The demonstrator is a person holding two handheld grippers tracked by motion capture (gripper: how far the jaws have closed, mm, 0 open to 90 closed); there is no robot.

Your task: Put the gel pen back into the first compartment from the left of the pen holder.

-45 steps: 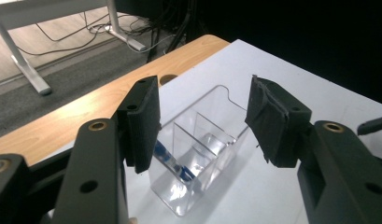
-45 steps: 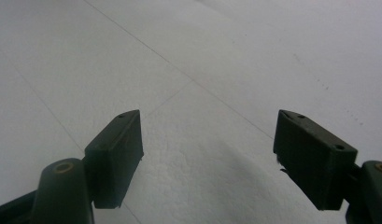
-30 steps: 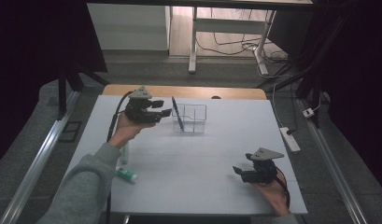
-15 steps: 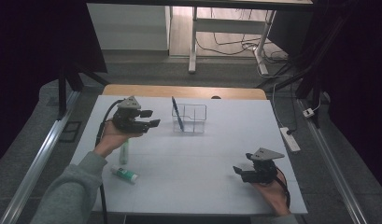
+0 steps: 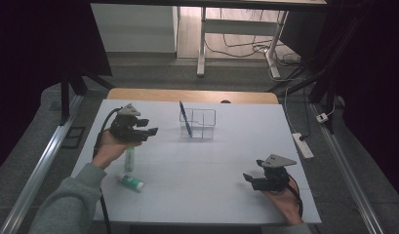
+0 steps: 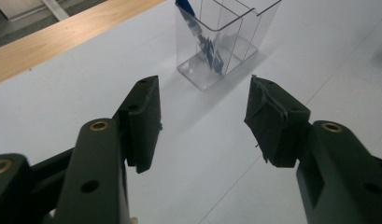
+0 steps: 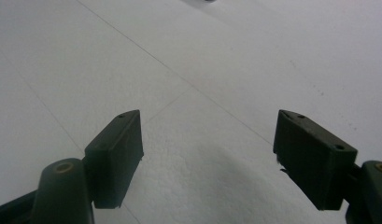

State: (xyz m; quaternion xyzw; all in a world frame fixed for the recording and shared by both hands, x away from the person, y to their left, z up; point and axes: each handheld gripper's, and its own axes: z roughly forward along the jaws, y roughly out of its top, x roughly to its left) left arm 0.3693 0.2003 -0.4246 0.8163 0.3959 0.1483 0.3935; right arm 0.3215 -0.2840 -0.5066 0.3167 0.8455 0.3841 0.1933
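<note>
A clear plastic organiser box (image 5: 203, 123) stands at the middle back of the white table (image 5: 211, 161), with a blue pen (image 5: 185, 118) leaning in its left compartment. In the left gripper view the box (image 6: 226, 39) and the pen (image 6: 202, 39) lie ahead of the jaws. My left gripper (image 5: 152, 131) (image 6: 202, 93) hovers left of the box, open; its jaws have just opened a little wider with nothing between them. Under that hand lies a white tube with a green cap (image 5: 130, 158); a second one (image 5: 130, 182) lies nearer. My right gripper (image 5: 247, 178) (image 7: 207, 126) is open over bare table at the front right.
A wooden strip (image 5: 192, 95) borders the table's far edge. Metal rails (image 5: 38, 165) run along the floor on both sides. A power strip (image 5: 303, 145) lies on the floor at the right.
My left gripper has drawn back from beside the box, leftward and nearer to the person, slightly lower. The tube under the hand has come into sight. The right gripper has stayed put.
</note>
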